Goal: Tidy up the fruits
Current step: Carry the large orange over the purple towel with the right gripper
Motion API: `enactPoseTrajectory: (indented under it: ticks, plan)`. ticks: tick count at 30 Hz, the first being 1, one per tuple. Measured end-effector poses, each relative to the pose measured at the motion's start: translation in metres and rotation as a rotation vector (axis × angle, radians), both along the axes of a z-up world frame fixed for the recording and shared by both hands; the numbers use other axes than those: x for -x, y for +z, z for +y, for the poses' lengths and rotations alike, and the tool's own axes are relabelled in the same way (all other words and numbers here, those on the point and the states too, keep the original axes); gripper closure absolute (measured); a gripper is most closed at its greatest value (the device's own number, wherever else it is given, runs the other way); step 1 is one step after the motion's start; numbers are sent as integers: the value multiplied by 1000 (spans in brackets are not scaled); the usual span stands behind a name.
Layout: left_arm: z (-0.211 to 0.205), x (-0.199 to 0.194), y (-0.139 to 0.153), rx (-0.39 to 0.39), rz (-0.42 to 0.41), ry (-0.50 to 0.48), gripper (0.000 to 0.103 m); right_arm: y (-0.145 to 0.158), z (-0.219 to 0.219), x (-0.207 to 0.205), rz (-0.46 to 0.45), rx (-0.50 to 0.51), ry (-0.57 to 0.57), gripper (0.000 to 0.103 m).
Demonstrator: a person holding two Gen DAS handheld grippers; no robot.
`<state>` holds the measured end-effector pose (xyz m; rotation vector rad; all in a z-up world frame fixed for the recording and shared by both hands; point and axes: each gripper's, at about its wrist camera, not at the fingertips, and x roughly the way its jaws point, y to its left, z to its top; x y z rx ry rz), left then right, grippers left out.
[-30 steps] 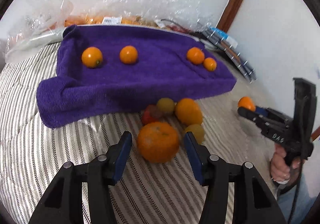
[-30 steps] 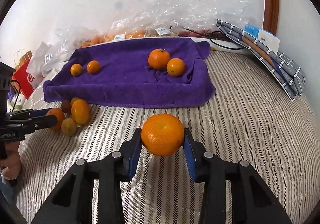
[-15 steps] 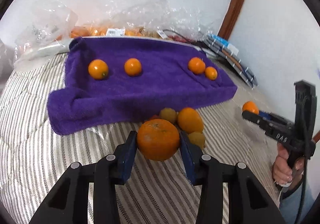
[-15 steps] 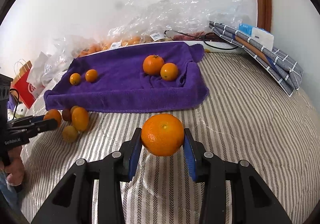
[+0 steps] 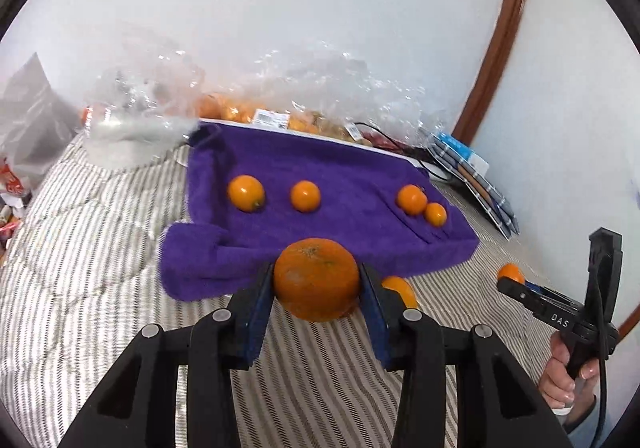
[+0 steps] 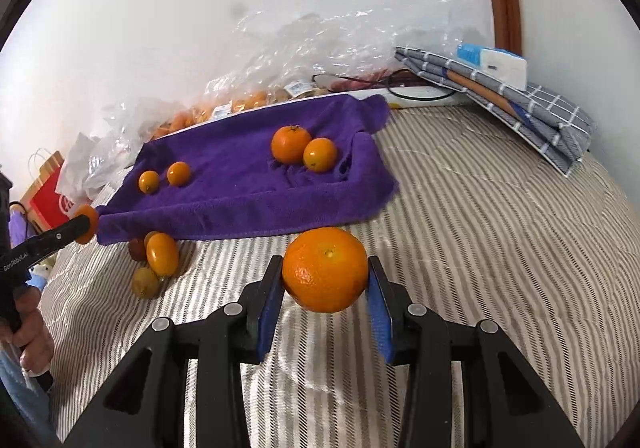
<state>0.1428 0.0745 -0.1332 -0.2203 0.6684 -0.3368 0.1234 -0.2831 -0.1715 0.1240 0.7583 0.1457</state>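
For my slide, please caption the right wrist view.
Right gripper holding round orange fruit before purple towel.

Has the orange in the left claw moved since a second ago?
Yes. The orange, then resting on the striped bedcover, is now clamped in the left claw and lifted toward the purple towel.

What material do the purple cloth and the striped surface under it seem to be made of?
The purple cloth looks like soft terry or microfibre: its surface is fuzzy and matte, and it folds in thick, rounded edges. The striped surface looks like a quilted woven bedcover, probably cotton: it is matte, with fine herringbone stripes and faint stitched lines. Neither fibre can be confirmed from the pictures.
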Motion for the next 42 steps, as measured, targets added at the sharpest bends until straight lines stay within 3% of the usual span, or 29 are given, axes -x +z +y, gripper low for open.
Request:
enactPoseTrajectory:
  ticks: [10, 17, 21, 26, 30, 35, 42]
  plan:
    - [3, 3, 44, -26, -22, 45, 63, 40, 10, -19, -55, 12, 46, 63]
    - [0, -40, 59, -35, -4, 151, 63, 52, 30, -63, -52, 11, 70, 63]
    - [-2, -61, 48, -78, -27, 230, 63, 52, 41, -88, -62, 14, 80, 63]
    - [1, -88, 8, -53, 43, 254, 63, 29, 47, -111, -27, 1, 77, 63]
    - [-1, -89, -5, -102, 51, 241, 63, 14, 50, -118, 1, 6, 83, 63]
    - [-3, -90, -8, -68, 66, 214, 63, 10, 59, -118, -2, 27, 108, 63]
    - [-19, -96, -16, -124, 91, 179, 63, -3, 65, -125, 37, 51, 119, 63]
